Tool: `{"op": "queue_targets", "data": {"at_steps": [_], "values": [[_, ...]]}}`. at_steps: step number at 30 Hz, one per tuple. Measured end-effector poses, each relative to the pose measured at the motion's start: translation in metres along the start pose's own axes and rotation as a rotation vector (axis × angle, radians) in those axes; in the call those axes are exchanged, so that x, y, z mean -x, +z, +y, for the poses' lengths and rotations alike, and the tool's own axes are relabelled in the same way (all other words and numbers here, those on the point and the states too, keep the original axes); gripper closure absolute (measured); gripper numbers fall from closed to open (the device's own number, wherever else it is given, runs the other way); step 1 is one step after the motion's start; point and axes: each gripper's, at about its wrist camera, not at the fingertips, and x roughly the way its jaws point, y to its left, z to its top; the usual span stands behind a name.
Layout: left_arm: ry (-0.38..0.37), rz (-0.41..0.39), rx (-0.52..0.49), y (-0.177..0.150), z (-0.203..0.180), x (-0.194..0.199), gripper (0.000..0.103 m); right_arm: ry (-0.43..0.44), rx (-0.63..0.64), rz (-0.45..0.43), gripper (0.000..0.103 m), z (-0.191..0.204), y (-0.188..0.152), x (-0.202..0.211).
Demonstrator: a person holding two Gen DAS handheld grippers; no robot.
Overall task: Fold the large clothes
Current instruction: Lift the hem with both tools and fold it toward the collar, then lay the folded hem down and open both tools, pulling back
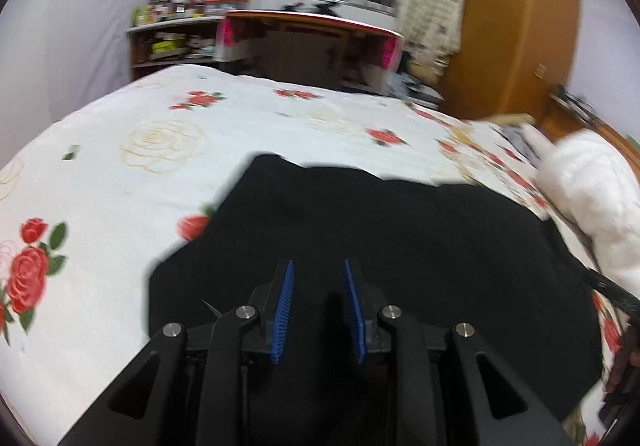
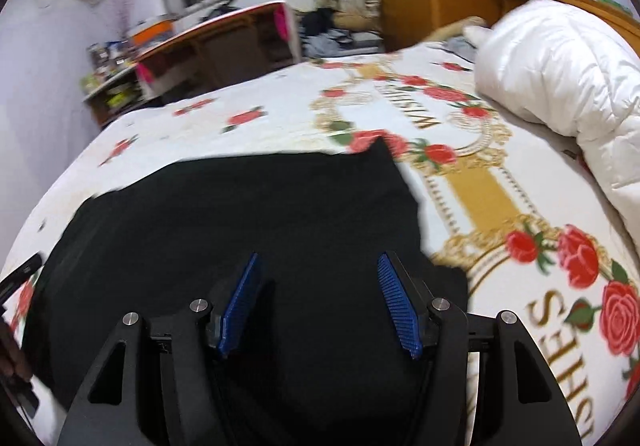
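A black garment (image 1: 380, 230) lies on a white bedspread (image 1: 132, 181) printed with red roses, green leaves and gold rose outlines; toward its right edge runs a gold ornamental border with lettering. The puffy quilt (image 2: 560, 57) is white. Gripper pads (image 2: 396, 306) are blue.

Right gripper (image 2: 318, 266) fingers apart above black garment (image 2: 240, 213) on bed (image 2: 280, 117)

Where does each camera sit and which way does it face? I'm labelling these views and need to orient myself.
Left wrist: sits on the left claw, looking down its blue pads over the black garment toward the desk; its open fingers show.
Right wrist: sits on the right claw, facing the same way, white duvet to the right; its open fingers show.
Shared: garment, floral bedsheet, desk, wooden wardrobe.
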Motion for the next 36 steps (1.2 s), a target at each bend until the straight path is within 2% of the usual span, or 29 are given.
{"op": "queue_targets", "data": {"at_steps": [2,4,6,8,10,14,16,17,20,25,32,36], "values": [[-0.035,0.023,-0.045,-0.01,-0.024,-0.003,0.072,0.019,0.047,0.011,0.041,0.017,-0.01,-0.004],[-0.048,0.055,-0.084,-0.017,-0.04,-0.018,0.071,-0.002,0.098,0.048,0.041,0.025,-0.02,-0.02],[-0.025,0.086,-0.098,-0.019,-0.039,-0.034,0.07,0.003,0.075,0.057,0.041,0.009,-0.02,-0.031],[-0.015,0.111,-0.062,-0.011,-0.026,-0.038,0.071,0.01,0.029,0.084,0.041,-0.008,-0.013,-0.034],[0.011,0.098,-0.058,-0.004,-0.017,-0.027,0.071,-0.015,0.016,0.108,0.041,-0.017,-0.004,-0.023],[0.104,0.067,-0.025,-0.01,0.026,-0.006,0.071,-0.015,0.009,0.058,0.041,-0.025,-0.009,0.01],[0.129,0.105,0.037,-0.025,0.053,-0.005,0.071,-0.046,0.005,0.09,0.041,-0.035,-0.024,0.009],[0.132,0.113,0.042,-0.031,0.06,-0.004,0.071,-0.06,-0.012,0.135,0.041,-0.044,-0.035,0.002],[0.158,0.117,0.005,-0.039,0.054,0.017,0.071,-0.071,-0.088,0.152,0.041,-0.057,-0.045,0.012],[0.144,0.116,0.033,-0.049,0.047,0.054,0.071,-0.061,-0.062,0.131,0.041,-0.045,-0.05,0.052],[0.121,0.222,0.032,-0.086,0.051,0.068,0.071,-0.079,-0.086,0.281,0.041,-0.053,-0.093,0.054],[0.132,0.233,-0.002,-0.099,0.043,0.091,0.071,-0.068,-0.094,0.274,0.041,-0.055,-0.103,0.08]]}}
